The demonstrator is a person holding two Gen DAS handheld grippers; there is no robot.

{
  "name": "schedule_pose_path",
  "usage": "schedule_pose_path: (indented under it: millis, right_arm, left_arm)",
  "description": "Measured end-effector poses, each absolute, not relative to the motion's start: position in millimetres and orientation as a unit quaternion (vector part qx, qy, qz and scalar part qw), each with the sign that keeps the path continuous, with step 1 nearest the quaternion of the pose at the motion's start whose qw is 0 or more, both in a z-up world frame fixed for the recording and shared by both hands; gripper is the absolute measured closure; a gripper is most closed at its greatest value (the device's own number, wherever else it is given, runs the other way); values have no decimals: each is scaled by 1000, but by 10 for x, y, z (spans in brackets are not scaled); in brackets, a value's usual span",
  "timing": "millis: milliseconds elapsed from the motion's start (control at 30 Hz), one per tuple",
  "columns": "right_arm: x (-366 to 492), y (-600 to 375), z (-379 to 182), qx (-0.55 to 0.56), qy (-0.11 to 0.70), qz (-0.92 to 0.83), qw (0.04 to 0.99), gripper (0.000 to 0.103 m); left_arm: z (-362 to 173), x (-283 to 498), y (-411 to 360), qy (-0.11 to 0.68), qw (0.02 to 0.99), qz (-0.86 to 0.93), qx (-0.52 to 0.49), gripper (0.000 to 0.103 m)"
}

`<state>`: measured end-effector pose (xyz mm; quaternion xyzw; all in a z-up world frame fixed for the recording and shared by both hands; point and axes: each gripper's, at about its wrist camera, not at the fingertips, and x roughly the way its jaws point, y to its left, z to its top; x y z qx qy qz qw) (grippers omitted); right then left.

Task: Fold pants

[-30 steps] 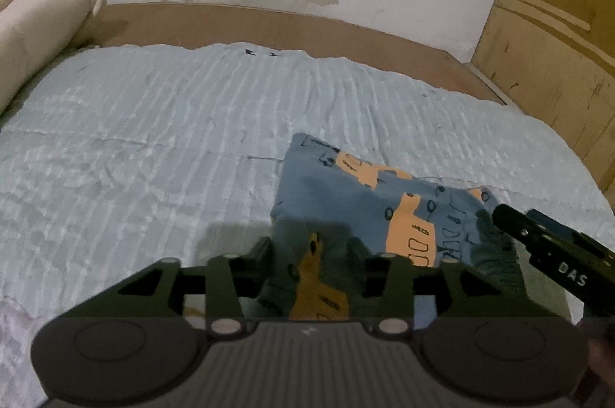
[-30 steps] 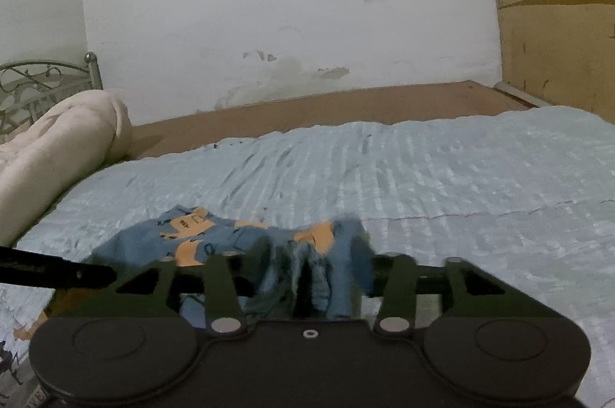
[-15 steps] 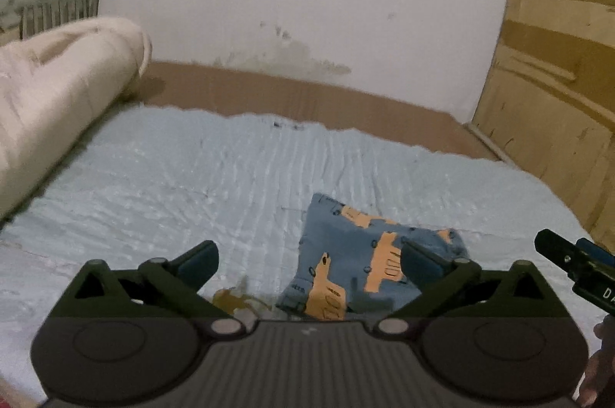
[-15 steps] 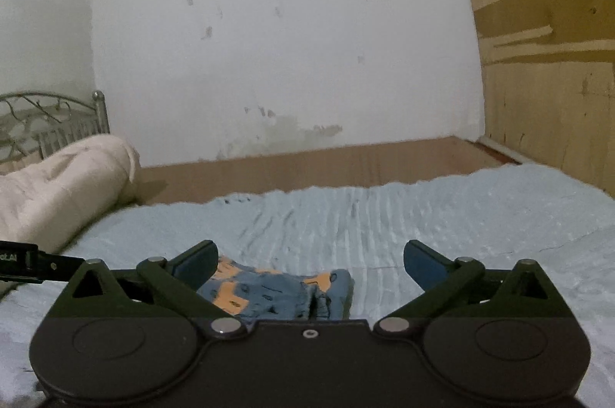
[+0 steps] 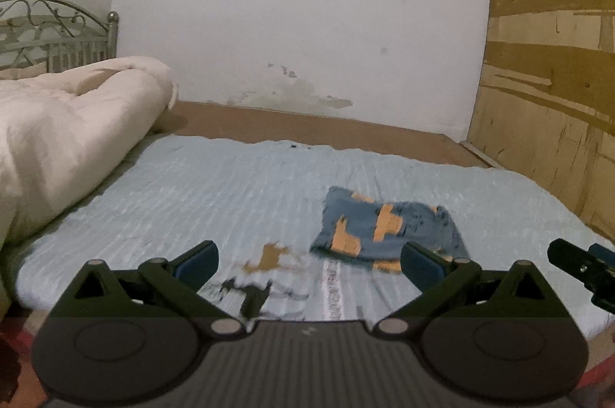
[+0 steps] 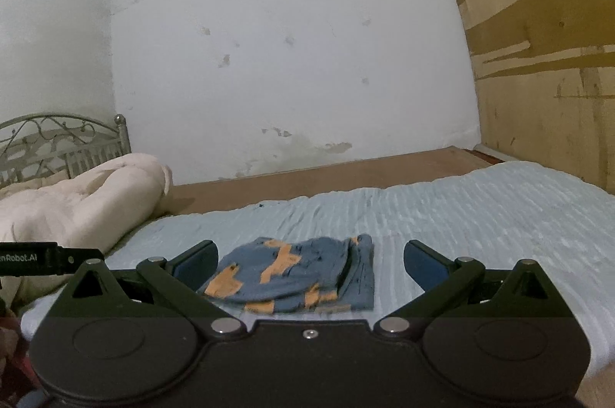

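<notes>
The blue pants with orange truck prints (image 5: 380, 229) lie folded into a small flat stack on the light blue bedsheet (image 5: 230, 193). They also show in the right wrist view (image 6: 296, 273). My left gripper (image 5: 309, 260) is open and empty, held back from the pants, which lie ahead and to its right. My right gripper (image 6: 309, 260) is open and empty, with the pants lying on the sheet between and beyond its fingers. The right gripper's tip shows at the right edge of the left wrist view (image 5: 580, 269).
A rolled cream duvet (image 5: 65, 123) lies along the left side of the bed below a metal headboard (image 5: 54, 35). A brown bed frame edge (image 5: 307, 127) runs under the white wall. A wooden panel (image 5: 549, 100) stands at the right. Printed marks (image 5: 269, 256) show on the sheet.
Both grippers have let go of the pants, opened wide and pulled back and up. The pants now lie folded on the sheet.
</notes>
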<state>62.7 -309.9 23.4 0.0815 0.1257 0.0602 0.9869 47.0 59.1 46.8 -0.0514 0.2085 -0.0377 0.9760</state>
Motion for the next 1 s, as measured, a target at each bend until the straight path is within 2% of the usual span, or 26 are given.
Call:
schedule_pose_path:
  millis: [300, 1000]
  right_arm:
    - [132, -2926, 15, 55, 110, 53, 991, 1]
    - [113, -2902, -17, 50, 119, 54, 990, 1]
  left_arm:
    - [223, 67, 642, 183, 983, -21, -26, 1]
    - [128, 44, 655, 193, 981, -20, -28, 1]
